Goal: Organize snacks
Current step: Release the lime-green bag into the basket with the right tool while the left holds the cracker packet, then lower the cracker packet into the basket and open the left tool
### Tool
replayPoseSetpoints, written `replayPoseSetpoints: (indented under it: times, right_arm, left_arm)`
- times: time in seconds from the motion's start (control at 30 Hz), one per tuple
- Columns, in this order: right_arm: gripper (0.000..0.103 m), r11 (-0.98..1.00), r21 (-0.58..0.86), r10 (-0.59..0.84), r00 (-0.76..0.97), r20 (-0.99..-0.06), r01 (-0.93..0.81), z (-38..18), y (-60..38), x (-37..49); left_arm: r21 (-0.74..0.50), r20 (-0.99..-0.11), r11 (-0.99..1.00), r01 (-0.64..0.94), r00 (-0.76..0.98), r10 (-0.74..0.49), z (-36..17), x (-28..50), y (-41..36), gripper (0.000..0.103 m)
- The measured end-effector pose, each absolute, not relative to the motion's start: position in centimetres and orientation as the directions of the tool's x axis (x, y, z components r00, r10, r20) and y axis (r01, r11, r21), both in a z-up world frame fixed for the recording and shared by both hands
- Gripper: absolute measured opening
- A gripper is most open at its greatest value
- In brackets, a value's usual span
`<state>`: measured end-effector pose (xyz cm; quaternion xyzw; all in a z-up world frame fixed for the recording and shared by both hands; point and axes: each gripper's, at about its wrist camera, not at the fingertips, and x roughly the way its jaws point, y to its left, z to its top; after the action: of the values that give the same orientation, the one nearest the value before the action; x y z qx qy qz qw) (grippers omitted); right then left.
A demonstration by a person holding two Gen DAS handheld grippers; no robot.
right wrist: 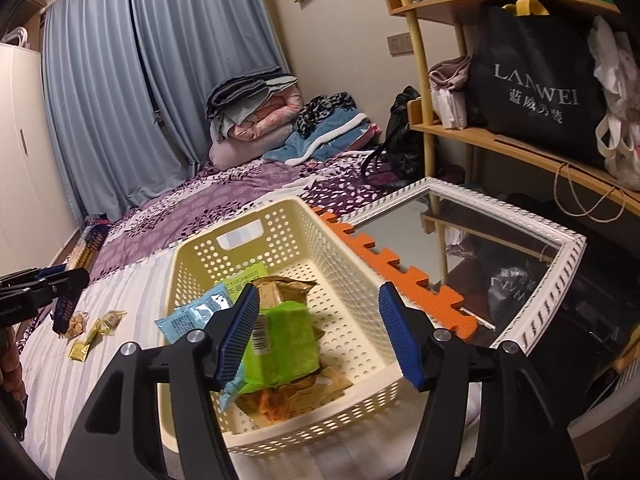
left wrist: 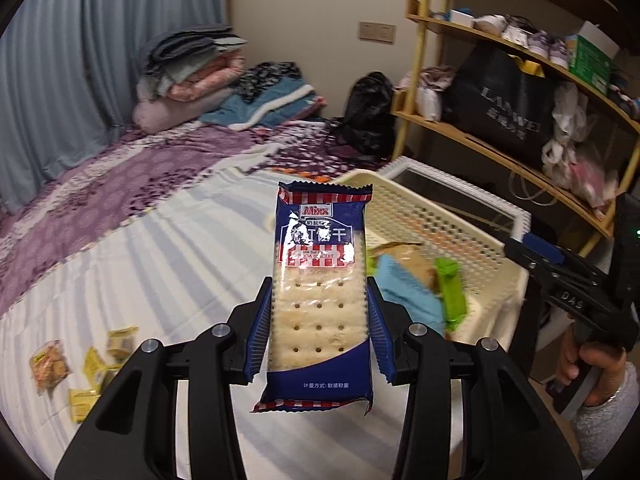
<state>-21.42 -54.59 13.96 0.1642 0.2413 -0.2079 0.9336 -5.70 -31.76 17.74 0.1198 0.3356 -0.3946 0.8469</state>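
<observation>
L tool (left wrist: 319,332) grips blue-red cracker pack (left wrist: 319,280).

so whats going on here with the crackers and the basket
A person is sorting snacks on a bed. The left gripper is shut on a soda cracker pack, held above the bedspread near the cream basket, which already holds several packets. The right gripper hangs open over the basket. A few small yellow snacks lie loose on the bed.

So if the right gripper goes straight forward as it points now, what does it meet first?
Probably the green snack pack lying in the cream basket; the open right gripper aims down into it, though depth is unclear.
</observation>
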Motion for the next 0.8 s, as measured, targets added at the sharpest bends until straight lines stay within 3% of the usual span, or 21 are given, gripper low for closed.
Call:
replayPoseSetpoints:
  times: [0.47,0.8]
  right_arm:
    - [0.064,0.801,0.223,-0.381,0.759,-0.528,0.556,13.3,-56.6,-25.1]
    - [0.064,0.799,0.242,-0.378,0.774,-0.508,0.55,13.5,-56.8,-25.4]
  left_arm:
    - [-0.056,-0.673,0.419,0.906,0.275,-0.686,16.6,-11.3,-40.7,0.046]
    - [-0.048,-0.698,0.527,0.849,0.349,-0.626,16.0,-8.9,-37.8,0.047]
